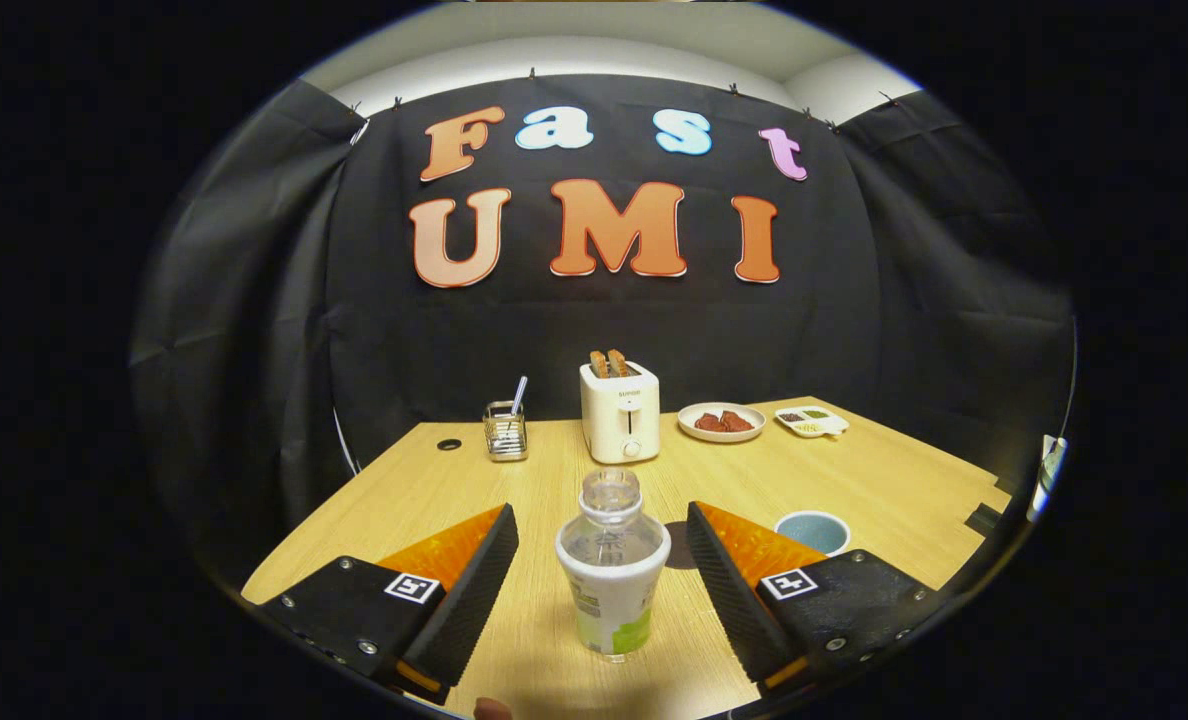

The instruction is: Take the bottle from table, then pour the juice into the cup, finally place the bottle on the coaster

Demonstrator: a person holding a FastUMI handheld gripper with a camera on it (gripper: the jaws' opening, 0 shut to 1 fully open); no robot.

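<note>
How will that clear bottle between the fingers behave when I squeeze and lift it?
The bottle looks like thin clear plastic, so it may flex under a hard squeeze. It stands tall on a narrow base, so a one-sided nudge could tip it. The gripper is open, its ribbed fingers clear of both sides, which should limit slipping on the label.

Overhead light, sharp focus; dim booth, edges bowed by fisheye.
</note>
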